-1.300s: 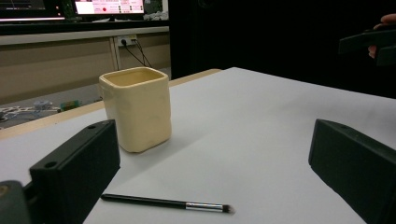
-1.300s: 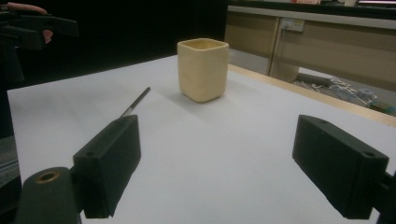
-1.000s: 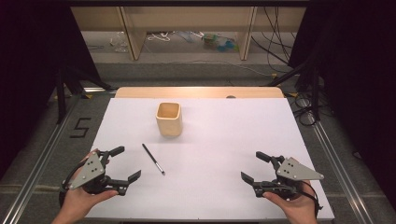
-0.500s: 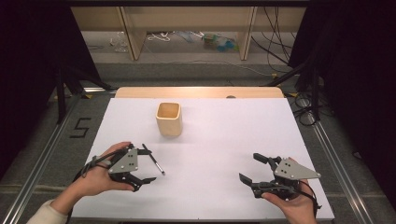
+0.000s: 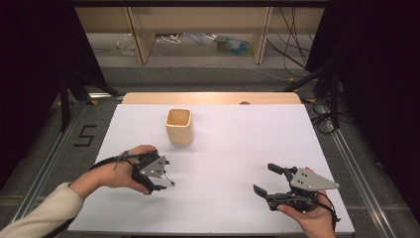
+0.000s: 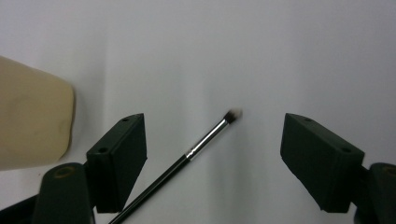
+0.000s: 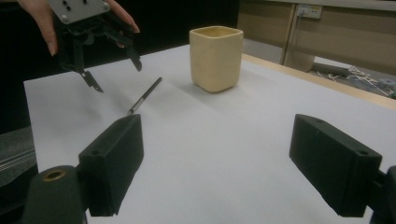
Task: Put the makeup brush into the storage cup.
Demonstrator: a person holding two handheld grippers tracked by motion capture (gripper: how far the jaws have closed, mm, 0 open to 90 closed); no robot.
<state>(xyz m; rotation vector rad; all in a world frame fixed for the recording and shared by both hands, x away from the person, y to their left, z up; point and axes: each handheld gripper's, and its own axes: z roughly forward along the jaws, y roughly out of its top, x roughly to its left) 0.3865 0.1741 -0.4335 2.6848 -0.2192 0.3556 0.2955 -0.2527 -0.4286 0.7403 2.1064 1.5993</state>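
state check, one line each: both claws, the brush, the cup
left claw: open, hovering over the brush, jaws on either side of it, not gripping
right claw: open, holding nothing, near the table's front right
makeup brush: lying flat on the white table, ungrasped
beige cup: upright, mouth up; inside not clearly visible

We find the white table (image 5: 237,158) bare across its middle and right, open for passage. One upright obstacle stands on it: a cream square cup (image 5: 179,127) toward the far edge, left of centre. A thin brush (image 6: 196,151) lies flat near the left gripper (image 5: 161,179), between its spread jaws. The right gripper (image 5: 267,181) sits well apart at the near right, jaws spread.
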